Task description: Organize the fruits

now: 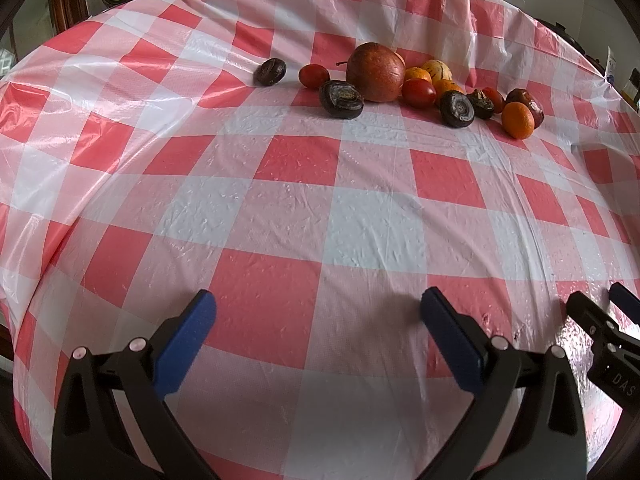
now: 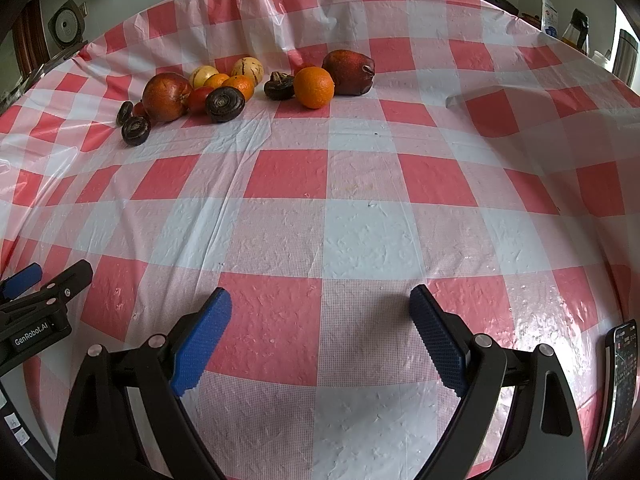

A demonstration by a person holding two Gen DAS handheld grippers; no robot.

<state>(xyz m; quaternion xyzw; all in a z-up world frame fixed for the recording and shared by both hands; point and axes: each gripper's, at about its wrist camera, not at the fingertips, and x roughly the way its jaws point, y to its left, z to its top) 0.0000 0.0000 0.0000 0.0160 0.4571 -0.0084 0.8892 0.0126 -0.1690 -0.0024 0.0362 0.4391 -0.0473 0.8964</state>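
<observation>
A loose pile of fruit lies far ahead on the checked tablecloth [image 1: 320,208]. In the left wrist view I see a big red-brown apple [image 1: 375,72], dark water chestnuts [image 1: 341,99], small red tomatoes [image 1: 313,75], oranges [image 1: 517,120] and a striped yellow melon [image 1: 437,70]. In the right wrist view the pile shows an orange [image 2: 313,87], a dark red apple [image 2: 349,72], a red-brown apple [image 2: 166,96], chestnuts [image 2: 225,104] and striped yellow melons [image 2: 248,69]. My left gripper [image 1: 318,312] is open and empty, low over the cloth. My right gripper [image 2: 320,310] is open and empty too, beside it.
The right gripper's tip [image 1: 600,320] shows at the left view's right edge; the left gripper's tip [image 2: 44,284] shows at the right view's left edge. A phone [image 2: 620,392] lies at the near right. A creased fold [image 2: 476,94] rises in the cloth. Bottles [image 2: 576,32] stand behind.
</observation>
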